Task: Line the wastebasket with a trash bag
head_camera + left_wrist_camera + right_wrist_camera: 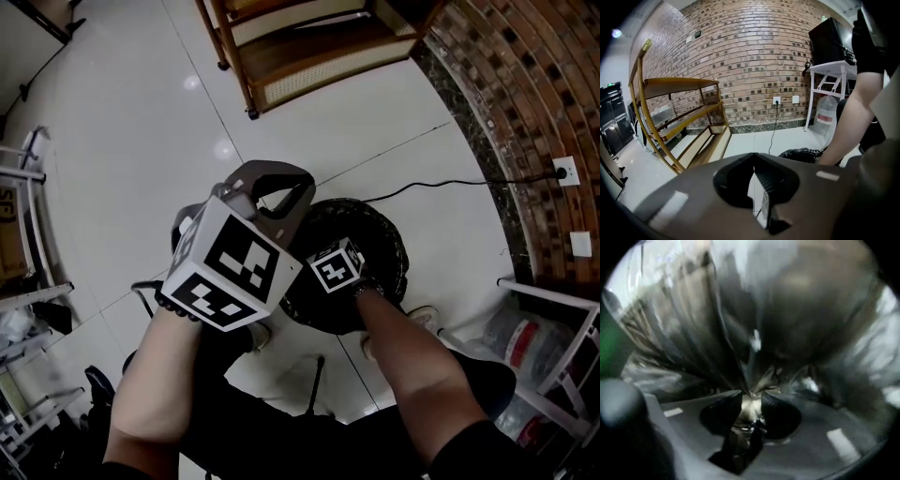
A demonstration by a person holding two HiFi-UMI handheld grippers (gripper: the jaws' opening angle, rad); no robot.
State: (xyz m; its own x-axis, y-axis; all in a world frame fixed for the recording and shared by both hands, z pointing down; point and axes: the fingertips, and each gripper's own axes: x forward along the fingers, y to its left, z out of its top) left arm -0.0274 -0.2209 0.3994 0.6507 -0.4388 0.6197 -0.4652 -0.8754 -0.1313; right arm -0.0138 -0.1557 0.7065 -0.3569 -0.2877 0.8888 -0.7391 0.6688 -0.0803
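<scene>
One basket is lined by a bag; over it the right gripper is held parted, beside it the left gripper closed, empty. Bag folds are blurred.

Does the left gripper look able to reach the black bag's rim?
Probably yes: the left gripper hangs shut and empty beside the trash bag, nothing between them; the right gripper is over its middle, rim free.

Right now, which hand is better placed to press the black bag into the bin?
Right, likely. The right gripper sits over the wastebasket, jaws apart, trash bag filling its view. The left gripper is shut, empty, raised toward the brick wall.
</scene>
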